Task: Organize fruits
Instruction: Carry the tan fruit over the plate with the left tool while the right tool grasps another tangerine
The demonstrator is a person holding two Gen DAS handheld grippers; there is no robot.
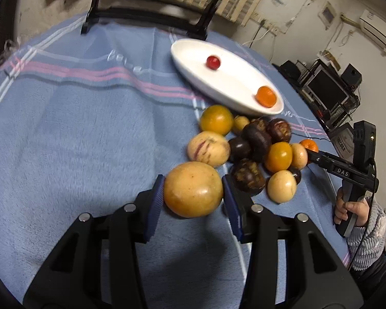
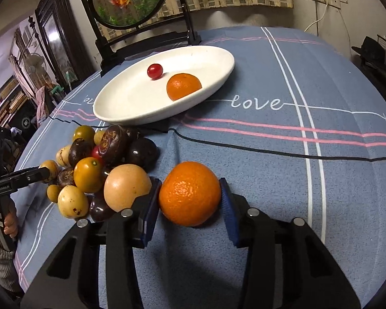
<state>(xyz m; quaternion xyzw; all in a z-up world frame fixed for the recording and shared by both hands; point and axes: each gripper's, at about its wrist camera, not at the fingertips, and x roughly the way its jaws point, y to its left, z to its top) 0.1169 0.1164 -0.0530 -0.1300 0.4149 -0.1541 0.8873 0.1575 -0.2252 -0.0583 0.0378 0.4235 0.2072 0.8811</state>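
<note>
Nearest the left wrist camera, a large tan fruit (image 1: 193, 190) is clenched between the blue pads of the left gripper (image 1: 193, 200), both pads pressed flat against its sides at the near edge of the heap. Over on the right wrist view, a mandarin (image 2: 190, 193) is bracketed by the right gripper (image 2: 190, 206); the left pad is seen touching the peel, and the far pad looks to be against it too, so the fruit is judged gripped, though it cannot be told whether it is lifted clear of the blue cloth (image 2: 270, 180).

Just beyond the tongs, the pile of fruit (image 1: 254, 144) is still bunched together on the cloth: dark purple ones, yellow-orange ones, pale speckled ones, and a small red one tucked in the middle. None of that has been sorted yet.

Further back, the white oval dish (image 2: 131, 108) is found nearly bare. Only a cherry tomato (image 2: 155, 71) and a second mandarin (image 2: 184, 87) have been placed in it, the two lying near each other but apart.

At the far edge, a round framed screen on a black stand (image 2: 127, 1) is seen behind the dish.

By this showing, the job is judged barely begun: two pieces delivered, two more in hand, and the bulk of the heap left to be carried over.
</note>
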